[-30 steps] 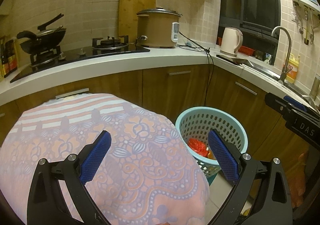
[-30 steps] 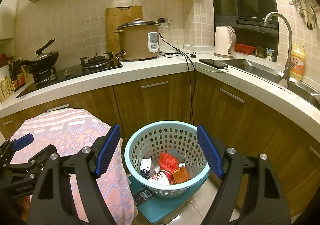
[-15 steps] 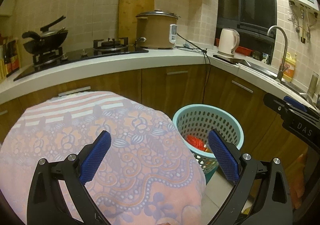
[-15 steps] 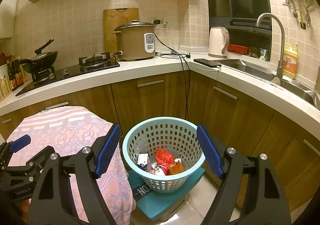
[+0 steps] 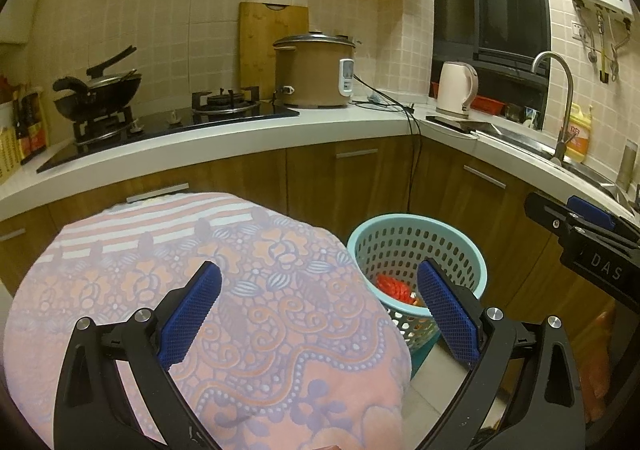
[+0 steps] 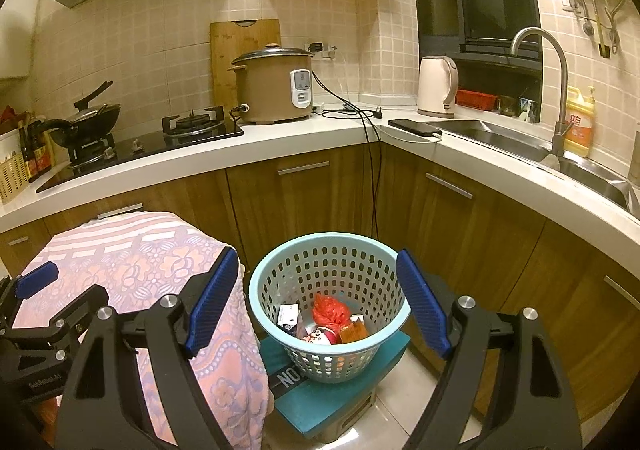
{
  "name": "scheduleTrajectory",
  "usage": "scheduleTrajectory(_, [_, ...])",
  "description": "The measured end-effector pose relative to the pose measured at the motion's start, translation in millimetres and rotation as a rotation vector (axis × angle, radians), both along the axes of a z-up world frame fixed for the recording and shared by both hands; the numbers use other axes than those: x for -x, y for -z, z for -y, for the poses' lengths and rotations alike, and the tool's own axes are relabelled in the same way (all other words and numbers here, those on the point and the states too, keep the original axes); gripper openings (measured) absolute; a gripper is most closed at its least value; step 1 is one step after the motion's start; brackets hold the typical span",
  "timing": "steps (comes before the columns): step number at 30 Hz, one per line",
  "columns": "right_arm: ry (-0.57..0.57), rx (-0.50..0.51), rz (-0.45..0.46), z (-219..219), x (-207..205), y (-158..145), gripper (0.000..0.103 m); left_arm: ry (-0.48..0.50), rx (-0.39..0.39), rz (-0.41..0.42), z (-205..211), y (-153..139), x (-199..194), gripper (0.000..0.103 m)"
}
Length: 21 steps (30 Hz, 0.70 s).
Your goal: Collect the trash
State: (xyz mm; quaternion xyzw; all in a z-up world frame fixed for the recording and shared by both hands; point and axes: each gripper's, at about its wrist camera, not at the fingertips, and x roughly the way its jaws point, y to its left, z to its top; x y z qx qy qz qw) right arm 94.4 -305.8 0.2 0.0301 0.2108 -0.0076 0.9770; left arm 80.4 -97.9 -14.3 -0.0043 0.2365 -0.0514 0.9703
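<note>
A home kitchen; a gas stove (image 6: pixel 192 125) and rice cooker (image 6: pixel 272 83) stand on the tiled-backed counter (image 6: pixel 320 135). A sink (image 6: pixel 492 135) with tap, kettle (image 6: pixel 436 85); wooden cabinets below.

The left gripper (image 5: pixel 318 314) is spread wide, its two black arms splayed in a V and the blue ribbed pads (image 5: pixel 188 316) facing each other with nothing between them. Both fingers point forward and slightly down. The right gripper (image 6: pixel 316 306) is likewise spread wide, its blue pads (image 6: pixel 422 304) well apart and gripping nothing, the fingers angled forward and down. In the right wrist view the left gripper's body shows low, beyond the left finger; in the left wrist view the right gripper's body shows beyond the right finger, higher than the fingertips.
</note>
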Motion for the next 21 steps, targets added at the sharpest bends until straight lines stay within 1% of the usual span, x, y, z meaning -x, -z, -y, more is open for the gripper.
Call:
scheduleTrajectory(10, [-0.004, -0.003, 0.008, 1.7, 3.8, -0.8, 0.077, 0.000, -0.003, 0.003, 0.8, -2.2, 1.7, 0.095])
scheduleTrajectory(16, [-0.007, -0.005, 0.009, 1.0, 6.6, -1.2, 0.077, -0.001, -0.030, 0.035, 8.2, -6.0, 10.7, 0.095])
scheduleTrajectory(21, [-0.008, -0.008, 0.012, 2.9, 8.7, -2.8, 0.077, -0.002, -0.030, 0.036, 9.7, -7.1, 12.1, 0.095])
